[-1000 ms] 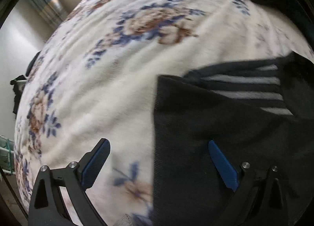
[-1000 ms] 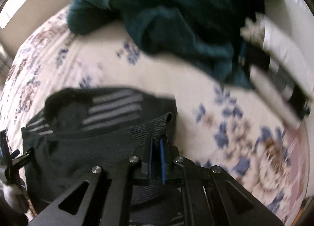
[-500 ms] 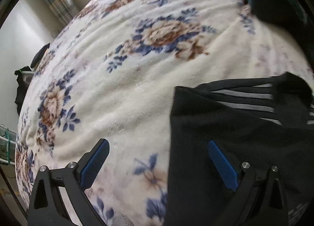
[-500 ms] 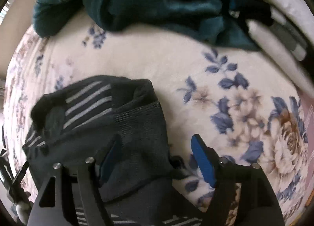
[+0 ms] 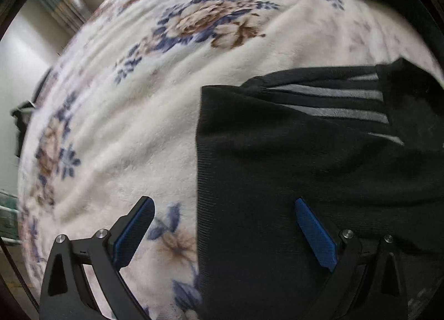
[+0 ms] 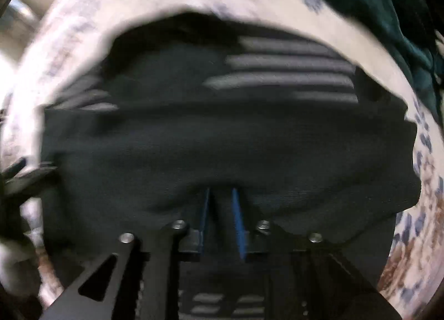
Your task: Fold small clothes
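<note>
Black knit garment lies flat on a plush floral blanket, filling the lower right of the left wrist view. Fine ribbed knit, matte, straight vertical left edge. Grey stripes run across a folded-under layer at upper right; its rolled hem shows near centre top of the dark area.

Blanket: cream fleece, long soft ripples, blue-brown flower print.

Left gripper has its jaws wide apart and nothing clamped. One blue pad sits over the blanket, the other over the black knit, straddling the garment's left edge. Can't tell if the tips touch the cloth.

Right wrist view is heavily motion-blurred. Right gripper is at centre bottom with its jaws narrow and closing, a raised pucker of the black knit between the blue pads. Whether the pads already press it: can't tell through the blur. Garment spans most of that frame, stripes at upper right.

Dark teal fabric is bunched in the upper right corner, cut off by the frame. Garment type is unclear, and its lower part is hidden behind the gripper bodies in both views. At left edge, a dark blurred shape, unidentifiable.
</note>
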`<state>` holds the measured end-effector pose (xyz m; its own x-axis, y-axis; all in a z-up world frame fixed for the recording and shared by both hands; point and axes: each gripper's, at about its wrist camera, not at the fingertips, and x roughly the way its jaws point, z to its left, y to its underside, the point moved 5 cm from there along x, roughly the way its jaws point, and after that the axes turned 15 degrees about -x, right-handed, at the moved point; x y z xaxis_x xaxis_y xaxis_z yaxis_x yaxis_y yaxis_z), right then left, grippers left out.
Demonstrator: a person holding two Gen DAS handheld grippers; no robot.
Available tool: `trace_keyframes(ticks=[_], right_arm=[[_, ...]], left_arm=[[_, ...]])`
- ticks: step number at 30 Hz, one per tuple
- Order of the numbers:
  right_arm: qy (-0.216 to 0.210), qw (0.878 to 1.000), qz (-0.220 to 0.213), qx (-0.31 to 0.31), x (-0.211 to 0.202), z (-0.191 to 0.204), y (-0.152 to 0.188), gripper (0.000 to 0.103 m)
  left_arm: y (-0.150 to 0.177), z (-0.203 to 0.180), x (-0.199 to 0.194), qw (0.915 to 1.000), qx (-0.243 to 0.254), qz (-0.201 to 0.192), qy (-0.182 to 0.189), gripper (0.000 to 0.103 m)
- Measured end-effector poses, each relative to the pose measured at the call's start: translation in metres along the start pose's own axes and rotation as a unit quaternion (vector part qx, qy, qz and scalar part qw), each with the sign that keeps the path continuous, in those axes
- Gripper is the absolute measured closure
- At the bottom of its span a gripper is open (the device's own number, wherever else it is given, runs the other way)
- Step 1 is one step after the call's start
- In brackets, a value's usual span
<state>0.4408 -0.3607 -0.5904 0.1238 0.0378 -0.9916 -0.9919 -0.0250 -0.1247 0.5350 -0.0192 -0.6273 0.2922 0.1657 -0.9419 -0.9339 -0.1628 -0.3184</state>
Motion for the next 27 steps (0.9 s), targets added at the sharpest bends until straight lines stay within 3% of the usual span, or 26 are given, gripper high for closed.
trace_keyframes(ticks=[1,4,7,9,10,11,13,16,20,25,27], right_arm=[[-0.002,1.0,-0.002,0.021,0.006,-0.013,0.001,0.102],[-0.01,0.997,-0.007,0.081,0.006,-0.05,0.007,0.103],[-0.031,0.995,0.008,0.099,-0.001,-0.061,0.012,0.103],[-0.033,0.996,0.019,0.083,-0.013,-0.058,0.015,0.089],[-0.038,0.996,0.022,0.071,-0.023,-0.055,0.019,0.064],[-0.044,0.997,0.02,0.063,-0.033,-0.052,0.024,0.029],[-0.048,0.998,0.017,0.048,-0.053,-0.048,0.039,0.0],[-0.03,0.999,0.026,0.025,-0.078,-0.051,0.068,0.0],[-0.044,0.998,0.03,0.024,-0.107,-0.062,0.106,0.0],[-0.079,0.996,0.045,0.026,-0.138,-0.114,0.174,0.001],[-0.097,0.994,0.053,0.025,-0.149,-0.147,0.195,0.01]], left_arm=[[0.0,0.001,-0.002,1.0,0.003,-0.003,0.0,0.0],[0.005,0.001,-0.014,0.9997,0.014,-0.014,-0.01,0.0],[0.022,-0.005,-0.03,0.9999,0.013,0.002,0.01,0.0],[0.041,-0.01,-0.051,0.9993,0.012,0.005,0.035,0.0],[0.051,-0.013,-0.061,0.999,0.016,0.004,0.04,0.0],[0.062,-0.016,-0.071,0.9988,0.021,0.001,0.044,0.0],[0.08,-0.022,-0.091,0.9986,0.034,-0.009,0.04,0.0],[0.112,-0.026,-0.121,0.9985,0.038,-0.01,0.038,0.0],[0.168,-0.043,-0.159,0.9976,0.044,0.019,0.05,0.0],[0.278,-0.103,-0.197,0.9915,0.069,0.095,0.058,0.0],[0.332,-0.14,-0.208,0.9856,0.071,0.136,0.071,0.0]])
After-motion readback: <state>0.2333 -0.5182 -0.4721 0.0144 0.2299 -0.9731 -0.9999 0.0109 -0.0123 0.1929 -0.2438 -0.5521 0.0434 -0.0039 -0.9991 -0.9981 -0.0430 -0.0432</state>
